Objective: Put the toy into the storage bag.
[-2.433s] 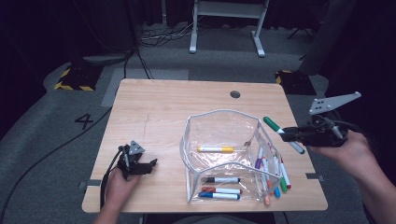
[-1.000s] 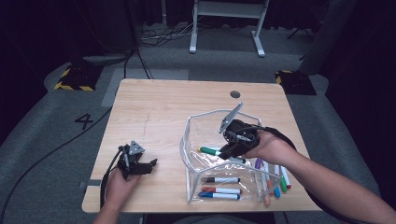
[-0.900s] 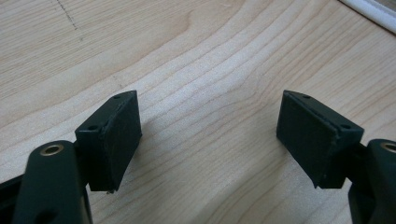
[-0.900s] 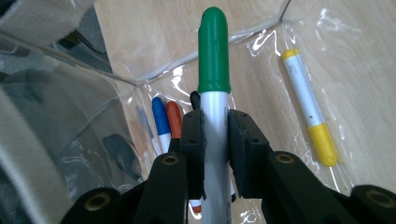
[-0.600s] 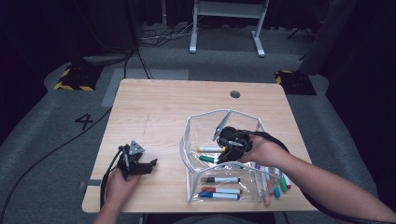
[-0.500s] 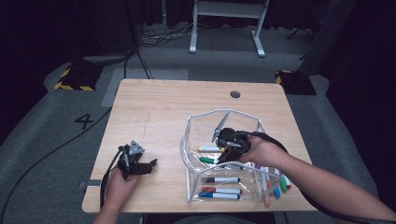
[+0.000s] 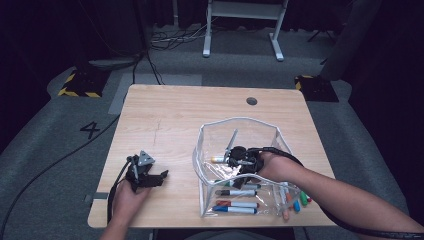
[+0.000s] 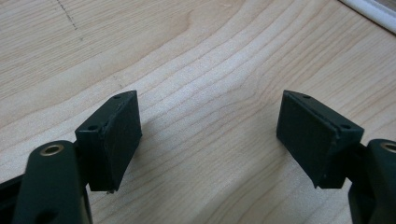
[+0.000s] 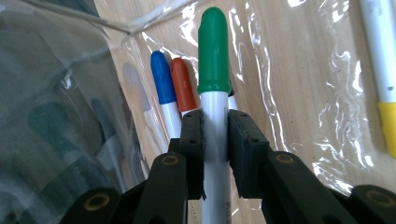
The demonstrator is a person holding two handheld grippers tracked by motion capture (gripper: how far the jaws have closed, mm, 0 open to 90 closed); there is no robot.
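A: Where is your green-capped marker [image 9: 213, 100]?

B: Inside the clear, crinkled plastic pouch [image 7: 207, 145] on the wood-grain table [image 7: 175, 117]. Your right gripper [image 9: 215, 140] clamps its smooth white barrel; the long axis runs straight out between the jaws, rounded cap leading.

A: And your left gripper [image 8: 210, 135]?

B: Jaws wide apart, flat black pads [image 8: 114, 133] over bare wood.

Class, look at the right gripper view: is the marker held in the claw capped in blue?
No, the right claw is shut on a green-capped marker; the blue-capped marker lies loose beside it.
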